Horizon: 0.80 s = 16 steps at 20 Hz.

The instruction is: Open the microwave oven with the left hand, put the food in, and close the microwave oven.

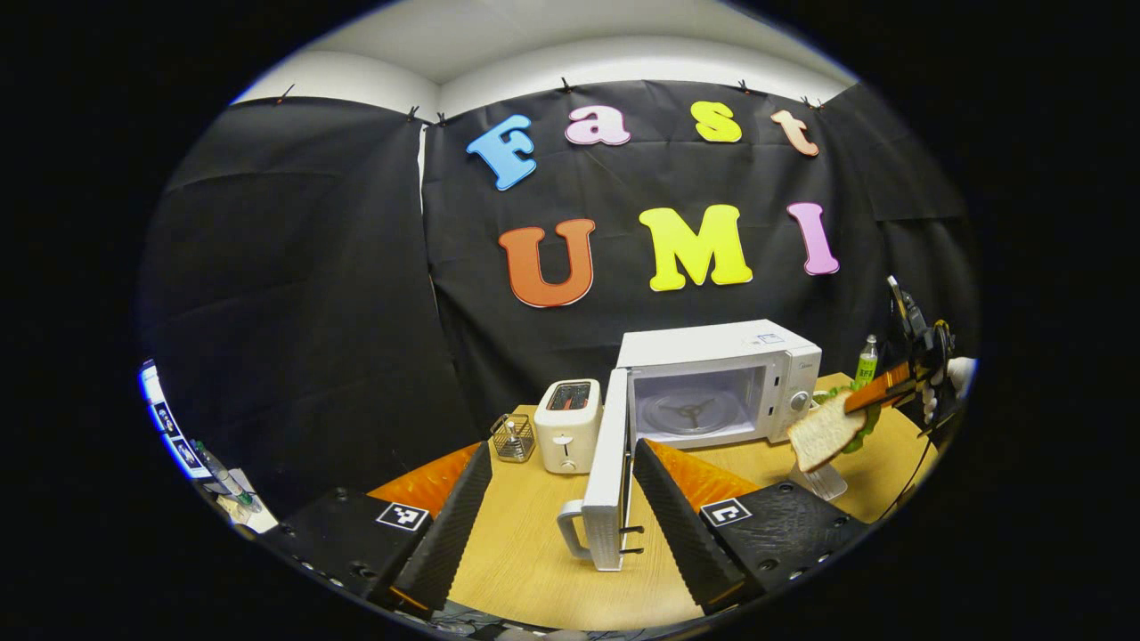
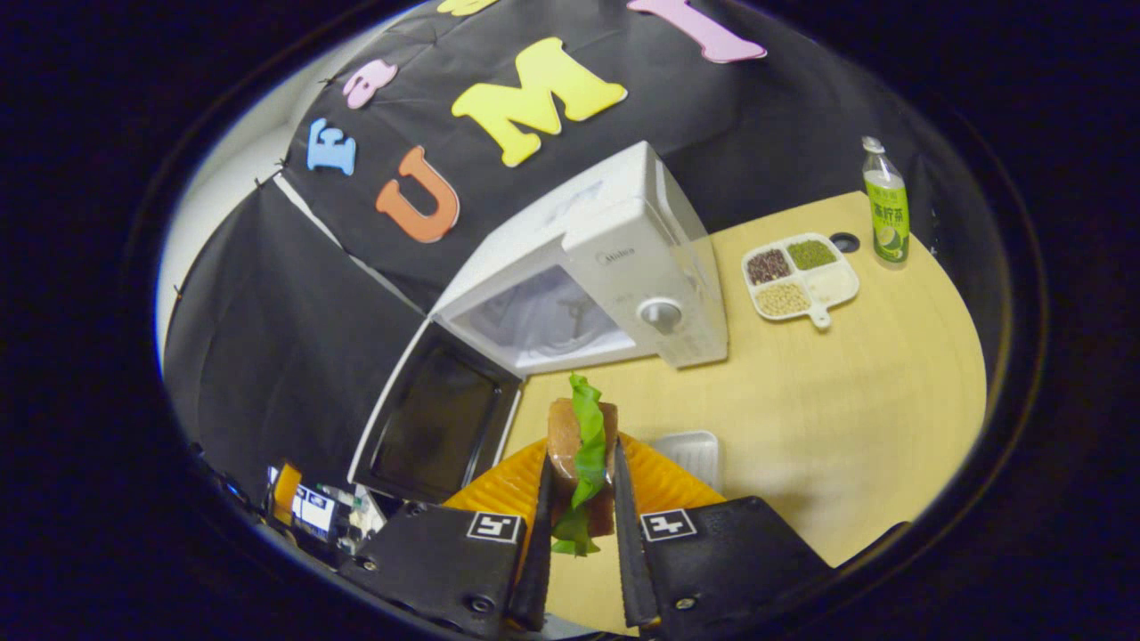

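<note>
Left gripper [image 1: 557,499]: fingers spread wide, nothing between them; held low over the wooden table [image 1: 525,552], pointing at the microwave oven [image 1: 712,383]. The edge of the open door [image 1: 610,481] stands between the fingers, farther off.
Right gripper [image 2: 579,507]: fingers pinching a sandwich [image 2: 581,463]; held above the table, tilted, aimed toward the oven cavity.
Right gripper, seen from the left gripper view [image 1: 908,378]: at the far right, held by a white-gloved hand [image 1: 957,374], carrying the sandwich in the air beside the oven's control panel.
Food position: sandwich outside the oven, in front of its right side, clear of the table.
Microwave oven: white box, door swung fully open to the left, glass turntable visible inside, round knob [image 2: 661,313] on the panel.
Left gripper view extras: white toaster [image 1: 568,425] and small wire basket [image 1: 514,436], left of the oven.
Right gripper view extras: four-compartment dish of beans and grains [image 2: 800,278], green-labelled bottle [image 2: 885,205], white ribbed tray [image 2: 688,456] on the table.
Sandwich: sliced bread, porous crumb, green leaf hanging from the filling.
</note>
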Available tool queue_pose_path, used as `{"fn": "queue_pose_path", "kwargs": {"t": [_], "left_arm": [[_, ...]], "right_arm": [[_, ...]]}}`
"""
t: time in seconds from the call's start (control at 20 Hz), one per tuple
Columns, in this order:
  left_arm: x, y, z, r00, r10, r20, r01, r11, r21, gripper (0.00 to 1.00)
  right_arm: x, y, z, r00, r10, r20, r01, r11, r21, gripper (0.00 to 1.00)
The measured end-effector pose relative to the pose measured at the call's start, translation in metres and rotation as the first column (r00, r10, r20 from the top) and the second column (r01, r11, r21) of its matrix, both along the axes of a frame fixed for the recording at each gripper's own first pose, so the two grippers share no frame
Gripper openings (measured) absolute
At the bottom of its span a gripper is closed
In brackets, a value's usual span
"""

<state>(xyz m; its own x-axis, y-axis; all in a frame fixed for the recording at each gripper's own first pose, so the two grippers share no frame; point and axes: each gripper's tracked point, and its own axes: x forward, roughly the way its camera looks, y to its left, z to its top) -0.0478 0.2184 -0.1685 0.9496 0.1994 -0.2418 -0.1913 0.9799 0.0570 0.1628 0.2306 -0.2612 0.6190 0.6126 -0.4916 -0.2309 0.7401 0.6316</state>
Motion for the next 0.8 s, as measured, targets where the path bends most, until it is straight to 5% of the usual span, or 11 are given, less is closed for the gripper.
{"fn": "queue_pose_path", "kwargs": {"t": [0.2,0.45,0.8], "left_arm": [[-0.001,0.02,-0.011,0.999,-0.037,-0.02,0.037,0.999,-0.003,0.95],[0.006,0.041,-0.03,0.998,-0.046,-0.033,0.045,0.999,-0.022,0.95],[0.026,0.053,-0.038,0.995,-0.089,-0.035,0.09,0.996,0.014,0.95]], "right_arm": [[0.049,0.068,0.009,0.97,-0.231,0.071,0.214,0.958,0.188,0.36],[0.116,0.141,-0.016,0.878,-0.478,0.023,0.426,0.802,0.419,0.35],[0.194,0.172,-0.066,0.748,-0.662,-0.046,0.605,0.653,0.456,0.35]]}}
